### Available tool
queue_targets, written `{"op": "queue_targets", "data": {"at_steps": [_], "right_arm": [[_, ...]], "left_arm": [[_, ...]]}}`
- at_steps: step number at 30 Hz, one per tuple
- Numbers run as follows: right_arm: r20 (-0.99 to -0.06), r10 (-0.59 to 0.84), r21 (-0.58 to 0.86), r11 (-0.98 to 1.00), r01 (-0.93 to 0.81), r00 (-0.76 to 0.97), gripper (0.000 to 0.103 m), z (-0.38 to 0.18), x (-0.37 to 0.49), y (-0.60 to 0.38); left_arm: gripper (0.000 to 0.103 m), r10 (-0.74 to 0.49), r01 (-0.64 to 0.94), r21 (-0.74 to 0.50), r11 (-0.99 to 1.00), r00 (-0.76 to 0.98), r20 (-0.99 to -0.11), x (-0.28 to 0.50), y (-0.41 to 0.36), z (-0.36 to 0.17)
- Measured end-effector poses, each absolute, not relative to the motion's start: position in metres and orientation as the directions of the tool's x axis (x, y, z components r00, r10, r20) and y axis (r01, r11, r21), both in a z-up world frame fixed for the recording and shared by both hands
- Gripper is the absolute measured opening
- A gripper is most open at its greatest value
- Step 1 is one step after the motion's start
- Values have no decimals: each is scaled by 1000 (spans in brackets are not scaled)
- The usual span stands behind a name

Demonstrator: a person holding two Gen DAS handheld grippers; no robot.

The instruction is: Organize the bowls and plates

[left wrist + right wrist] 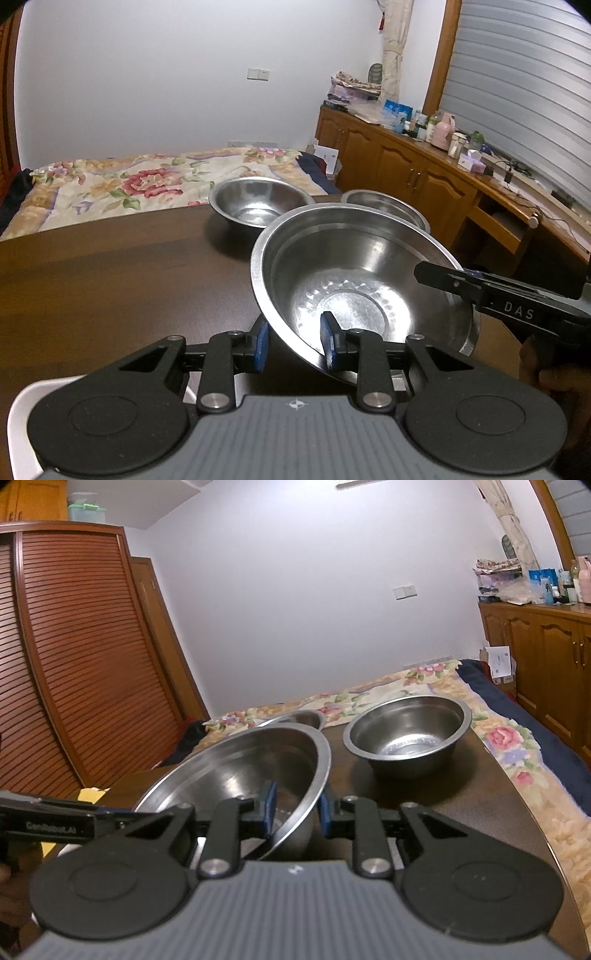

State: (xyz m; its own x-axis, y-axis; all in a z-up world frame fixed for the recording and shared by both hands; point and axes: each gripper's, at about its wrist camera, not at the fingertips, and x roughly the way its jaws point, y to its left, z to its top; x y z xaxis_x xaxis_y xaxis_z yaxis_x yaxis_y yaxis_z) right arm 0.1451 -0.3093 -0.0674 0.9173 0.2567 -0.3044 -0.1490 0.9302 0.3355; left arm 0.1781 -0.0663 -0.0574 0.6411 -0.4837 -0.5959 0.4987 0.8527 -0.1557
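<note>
Steel gleams in the large bowl (364, 284), which hangs tilted above the dark worktop (110, 273), carried by both tools at once. The left gripper (295, 345) pinches the bowl's near rim, one blue pad inside and one outside; the right gripper (293, 806) is likewise clamped on the opposite rim wall. Beyond the large bowl, two smaller steel bowls stand on the worktop: one (260, 205) behind it, another (388, 208) partly hidden by its far rim. The step in hand looks like carrying the big bowl toward a stacking spot. Next, it must be levelled and both hands kept moving together, so neither rim slips free.
</note>
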Motion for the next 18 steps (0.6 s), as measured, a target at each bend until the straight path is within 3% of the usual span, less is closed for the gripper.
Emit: {"op": "queue_targets", "data": {"at_steps": [18], "right_arm": [[-357,271,371,919,-130,894,26,-80,115,-312]], "left_arm": [[31,-503,539,-141,830,615,-607,140,-67,-68]]}}
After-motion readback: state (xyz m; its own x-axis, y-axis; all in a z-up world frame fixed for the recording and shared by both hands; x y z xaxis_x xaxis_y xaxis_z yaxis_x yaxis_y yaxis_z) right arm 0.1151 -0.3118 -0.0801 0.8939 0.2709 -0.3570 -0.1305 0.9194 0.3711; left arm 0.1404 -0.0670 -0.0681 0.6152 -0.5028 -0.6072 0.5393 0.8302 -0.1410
